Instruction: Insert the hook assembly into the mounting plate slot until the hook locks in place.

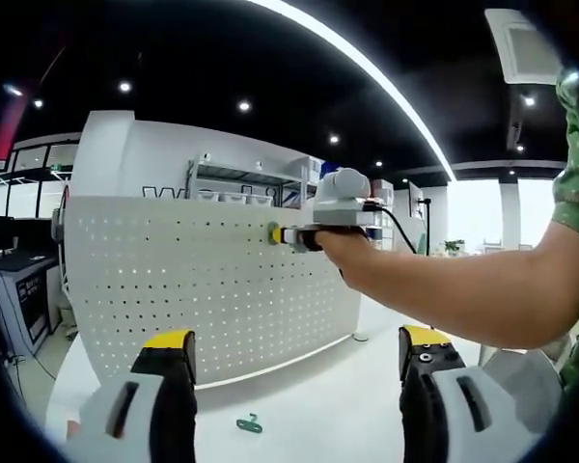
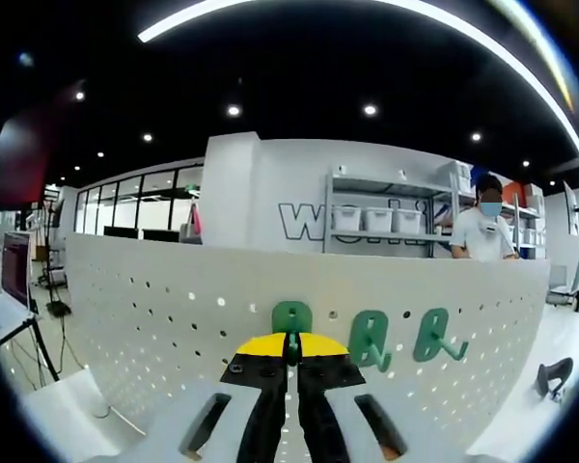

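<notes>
**While clamped on a green hook, pressed against the pegboard**

Right gripper (image 2: pixel 291 349): jaws together on a green hook (image 2: pixel 291 318), held against the white perforated mounting plate (image 2: pixel 154 309). Two more green hooks (image 2: pixel 405 338) hanging on the plate just to its right. Left gripper (image 1: pixel 294 371): jaws wide apart, holding nothing, above the white table (image 1: pixel 309 400). One loose green hook (image 1: pixel 249 422) lying on the table between those jaws.

A green hook (image 2: pixel 291 318) stands upright against the white perforated mounting plate (image 2: pixel 154 309), beside two hung hooks (image 2: pixel 405 338).
</notes>
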Demonstrator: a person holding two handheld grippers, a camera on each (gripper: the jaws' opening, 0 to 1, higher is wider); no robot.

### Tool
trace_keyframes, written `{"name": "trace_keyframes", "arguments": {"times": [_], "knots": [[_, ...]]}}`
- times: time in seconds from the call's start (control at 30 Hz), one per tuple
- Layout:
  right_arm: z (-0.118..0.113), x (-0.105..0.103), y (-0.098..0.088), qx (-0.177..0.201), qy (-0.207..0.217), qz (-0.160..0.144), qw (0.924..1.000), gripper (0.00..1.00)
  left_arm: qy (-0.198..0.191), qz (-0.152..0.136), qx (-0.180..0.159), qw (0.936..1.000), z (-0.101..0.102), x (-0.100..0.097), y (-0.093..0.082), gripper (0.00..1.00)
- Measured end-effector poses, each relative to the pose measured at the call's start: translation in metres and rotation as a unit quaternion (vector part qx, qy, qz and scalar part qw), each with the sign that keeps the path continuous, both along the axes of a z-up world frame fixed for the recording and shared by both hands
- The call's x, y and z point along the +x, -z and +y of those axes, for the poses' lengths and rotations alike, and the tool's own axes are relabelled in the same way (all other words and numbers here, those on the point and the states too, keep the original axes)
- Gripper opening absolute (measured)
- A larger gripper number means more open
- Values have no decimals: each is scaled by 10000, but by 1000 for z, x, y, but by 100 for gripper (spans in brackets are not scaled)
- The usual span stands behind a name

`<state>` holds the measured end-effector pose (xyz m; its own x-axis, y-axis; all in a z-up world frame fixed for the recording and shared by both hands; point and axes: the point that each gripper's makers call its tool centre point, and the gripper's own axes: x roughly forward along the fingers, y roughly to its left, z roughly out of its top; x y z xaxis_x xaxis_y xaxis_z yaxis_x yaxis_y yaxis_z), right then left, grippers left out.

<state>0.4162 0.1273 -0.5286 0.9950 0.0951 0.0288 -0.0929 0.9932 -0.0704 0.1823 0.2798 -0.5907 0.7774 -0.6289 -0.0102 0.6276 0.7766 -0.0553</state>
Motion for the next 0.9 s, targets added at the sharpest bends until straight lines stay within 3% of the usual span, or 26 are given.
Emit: {"name": "trace_keyframes", "arguments": {"times": [0.5,0.9], "knots": [[1,3,2,-82,-10,54,10000,2,-12,12,8,10000,2,2,1,87],[-1,0,10,-87,-35,156,9998,9,-7,11,29,10000,2,-1,1,87]]}}
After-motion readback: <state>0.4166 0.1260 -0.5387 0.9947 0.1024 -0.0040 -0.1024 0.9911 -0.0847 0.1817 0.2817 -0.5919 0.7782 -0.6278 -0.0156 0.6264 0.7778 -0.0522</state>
